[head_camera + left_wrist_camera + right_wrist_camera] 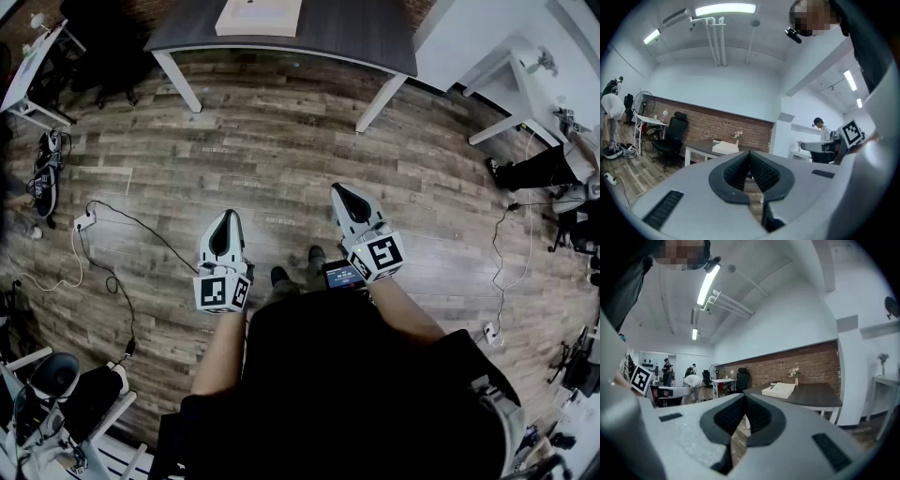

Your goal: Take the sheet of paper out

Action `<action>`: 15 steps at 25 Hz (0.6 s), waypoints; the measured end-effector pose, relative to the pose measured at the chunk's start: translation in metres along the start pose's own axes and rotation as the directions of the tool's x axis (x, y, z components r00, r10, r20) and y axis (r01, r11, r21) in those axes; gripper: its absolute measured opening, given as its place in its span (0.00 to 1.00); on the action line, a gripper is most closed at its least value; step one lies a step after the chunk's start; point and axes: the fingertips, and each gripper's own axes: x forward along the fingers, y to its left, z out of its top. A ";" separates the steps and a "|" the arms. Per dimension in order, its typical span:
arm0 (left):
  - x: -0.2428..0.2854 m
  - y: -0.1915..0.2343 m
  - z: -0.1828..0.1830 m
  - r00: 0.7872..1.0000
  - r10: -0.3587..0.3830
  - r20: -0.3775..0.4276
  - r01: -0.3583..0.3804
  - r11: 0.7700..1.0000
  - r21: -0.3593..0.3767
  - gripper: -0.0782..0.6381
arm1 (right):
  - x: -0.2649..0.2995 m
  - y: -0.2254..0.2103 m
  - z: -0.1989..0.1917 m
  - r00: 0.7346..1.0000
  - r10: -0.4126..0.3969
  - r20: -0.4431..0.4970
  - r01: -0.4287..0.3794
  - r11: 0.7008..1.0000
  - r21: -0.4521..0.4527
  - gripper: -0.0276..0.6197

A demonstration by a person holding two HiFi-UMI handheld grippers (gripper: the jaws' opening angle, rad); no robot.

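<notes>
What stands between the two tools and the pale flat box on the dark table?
Nothing visible does. Only wooden floor lies between the left tool, the right tool and the dark table, where the pale flat box lies.

A dark table stands on wood-plank floor before a brick wall under strip lights.

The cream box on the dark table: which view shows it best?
The right gripper view: the cream box sits whole and unblocked on the dark table. The head view cuts it off at the top edge; the left gripper view shows it smaller.
</notes>
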 end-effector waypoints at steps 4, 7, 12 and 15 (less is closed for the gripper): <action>-0.007 -0.003 0.003 1.000 0.000 0.003 0.000 1.000 0.020 0.10 | -0.008 -0.003 -0.006 1.000 -0.005 -0.009 0.005 1.000 -0.007 0.05; -0.009 -0.014 0.007 1.000 -0.003 0.006 0.002 0.999 0.039 0.10 | -0.018 -0.008 -0.009 1.000 0.031 0.003 -0.031 0.999 -0.007 0.05; 0.003 -0.037 0.010 0.999 -0.034 0.000 0.034 0.998 0.056 0.10 | -0.020 -0.019 -0.009 0.996 0.086 0.024 -0.087 0.995 0.042 0.16; 0.011 -0.054 0.013 0.998 -0.059 -0.002 0.059 0.996 0.068 0.10 | -0.024 -0.031 -0.010 0.996 0.084 0.025 -0.086 0.994 0.072 0.21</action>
